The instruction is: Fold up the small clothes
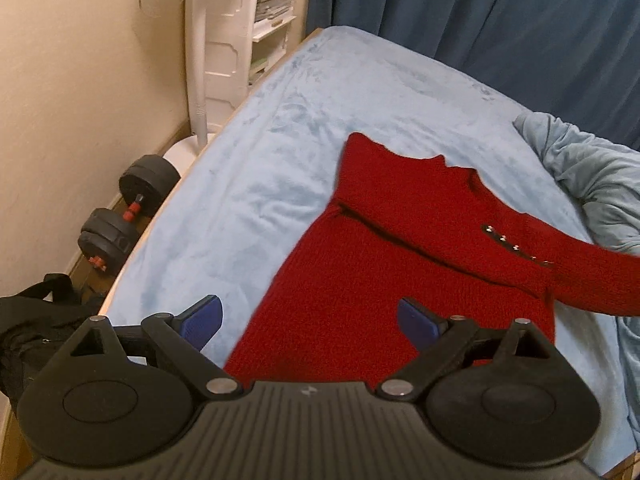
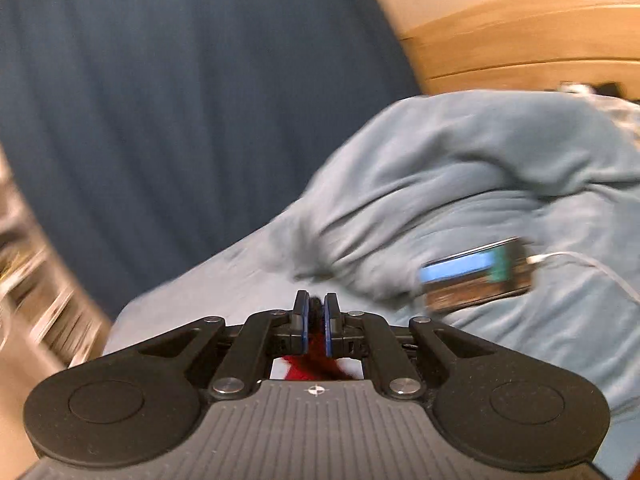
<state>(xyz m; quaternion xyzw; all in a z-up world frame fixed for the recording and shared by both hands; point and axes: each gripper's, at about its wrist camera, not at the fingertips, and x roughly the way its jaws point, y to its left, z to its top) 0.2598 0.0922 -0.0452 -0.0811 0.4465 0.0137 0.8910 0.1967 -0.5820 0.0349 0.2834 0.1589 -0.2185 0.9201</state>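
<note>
Sweater (image 2: 316,354) pinched between right jaws

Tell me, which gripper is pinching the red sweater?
The right gripper: its jaws are shut on red sweater knit. The left gripper is open, holding nothing.

Dim, warm indoor light; left wrist view fairly sharp, right wrist view heavily motion-blurred, both bowed at the edges

We note: sweater (image 1: 400,248) deep red, plain knit; bed cover (image 1: 280,140) pale blue; curtain (image 1: 480,12) dark blue; dumbbell (image 1: 128,208) black, red collars.
</note>
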